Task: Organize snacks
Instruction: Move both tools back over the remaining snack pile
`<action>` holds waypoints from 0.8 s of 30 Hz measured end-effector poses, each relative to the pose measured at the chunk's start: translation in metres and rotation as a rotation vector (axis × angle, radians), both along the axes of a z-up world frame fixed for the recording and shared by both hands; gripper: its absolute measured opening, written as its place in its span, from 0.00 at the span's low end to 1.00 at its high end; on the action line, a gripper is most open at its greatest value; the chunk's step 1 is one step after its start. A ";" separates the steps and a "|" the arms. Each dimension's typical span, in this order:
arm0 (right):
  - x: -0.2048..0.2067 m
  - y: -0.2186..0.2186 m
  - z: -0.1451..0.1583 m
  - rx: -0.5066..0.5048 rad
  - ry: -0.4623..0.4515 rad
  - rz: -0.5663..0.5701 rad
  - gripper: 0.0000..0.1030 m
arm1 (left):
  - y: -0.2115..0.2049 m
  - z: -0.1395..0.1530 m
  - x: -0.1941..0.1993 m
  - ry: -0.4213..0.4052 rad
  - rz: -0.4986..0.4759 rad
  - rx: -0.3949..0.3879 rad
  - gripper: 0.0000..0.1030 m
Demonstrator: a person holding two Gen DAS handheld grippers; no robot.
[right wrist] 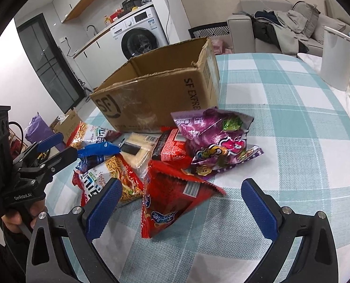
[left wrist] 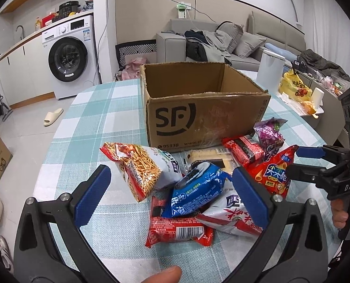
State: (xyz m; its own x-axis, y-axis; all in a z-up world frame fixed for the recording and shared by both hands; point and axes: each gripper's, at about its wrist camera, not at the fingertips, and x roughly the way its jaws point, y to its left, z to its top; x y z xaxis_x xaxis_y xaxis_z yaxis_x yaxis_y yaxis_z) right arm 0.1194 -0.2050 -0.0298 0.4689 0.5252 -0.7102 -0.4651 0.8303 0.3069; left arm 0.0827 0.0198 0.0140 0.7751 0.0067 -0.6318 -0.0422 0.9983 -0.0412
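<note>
An open-topped cardboard box (left wrist: pixel 205 108) marked SF stands on the checked tablecloth (left wrist: pixel 99 118). In front of it lies a heap of snack packs. My left gripper (left wrist: pixel 172 188) is open and hovers over a noodle snack bag (left wrist: pixel 139 167), a blue pack (left wrist: pixel 196 188), a red pack (left wrist: pixel 177 228) and a white-and-red bag (left wrist: pixel 229 214). My right gripper (right wrist: pixel 182 202) is open too, its fingers either side of a red crisp bag (right wrist: pixel 175 200). A purple bag (right wrist: pixel 217 141) lies beyond it, beside the box (right wrist: pixel 156 94). Neither gripper holds anything.
A white bin (left wrist: pixel 269 70) and a yellow bag (left wrist: pixel 292 87) sit past the table's far right. A washing machine (left wrist: pixel 69 56) and a sofa (left wrist: pixel 245 42) stand behind. The cloth right of the purple bag is bare (right wrist: pixel 292 141).
</note>
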 end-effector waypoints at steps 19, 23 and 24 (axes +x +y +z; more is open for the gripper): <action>0.011 0.011 -0.023 0.008 0.055 0.001 0.99 | -0.003 -0.019 0.009 0.066 -0.041 0.005 1.00; 0.013 0.013 -0.026 0.018 0.067 0.011 0.95 | -0.005 -0.019 0.009 0.070 -0.062 0.001 0.98; 0.013 0.014 -0.026 0.015 0.060 0.018 0.92 | -0.005 -0.019 0.009 0.068 -0.071 -0.003 0.96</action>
